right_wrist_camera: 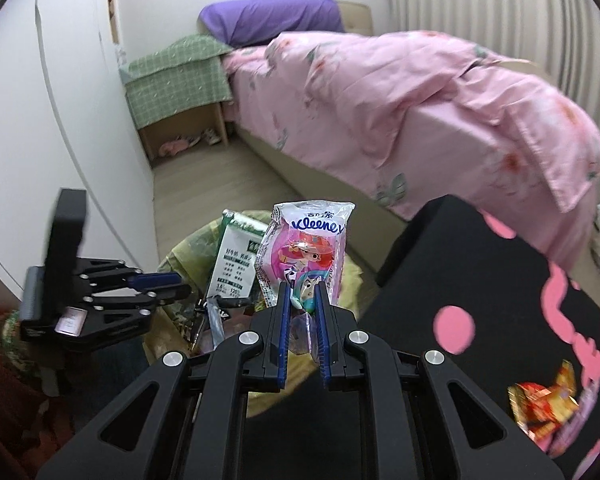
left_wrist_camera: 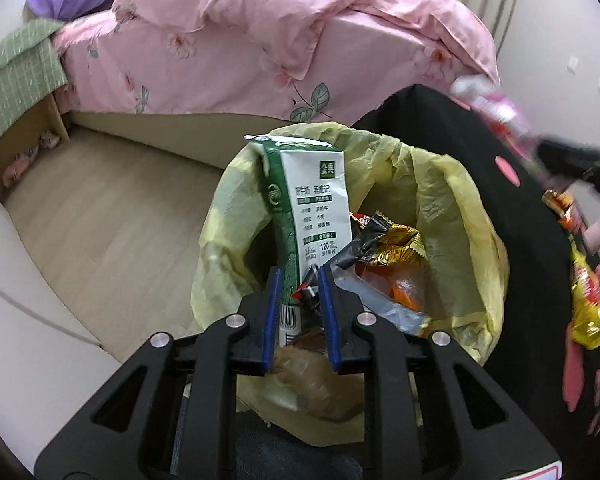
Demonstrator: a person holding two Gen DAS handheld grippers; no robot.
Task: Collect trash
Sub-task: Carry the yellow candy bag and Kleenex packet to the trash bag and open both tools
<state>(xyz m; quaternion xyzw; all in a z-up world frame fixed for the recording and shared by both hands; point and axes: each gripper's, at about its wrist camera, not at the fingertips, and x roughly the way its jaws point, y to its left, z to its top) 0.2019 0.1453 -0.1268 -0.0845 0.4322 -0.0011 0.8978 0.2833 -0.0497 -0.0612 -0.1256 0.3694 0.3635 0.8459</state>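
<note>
A bin lined with a yellow bag stands on the floor beside a black table. A green and white milk carton stands upright in it, next to several crumpled wrappers. My left gripper is over the bin's near side, shut on a small black and red wrapper. In the right wrist view my right gripper is shut on a pink Kleenex tissue pack, held upright near the bin and the carton. The left gripper shows at the left there.
The black table with pink dots carries snack wrappers at the right. A bed with a pink duvet runs behind the bin. A bedside stand under a green cloth and a white wardrobe are at the left.
</note>
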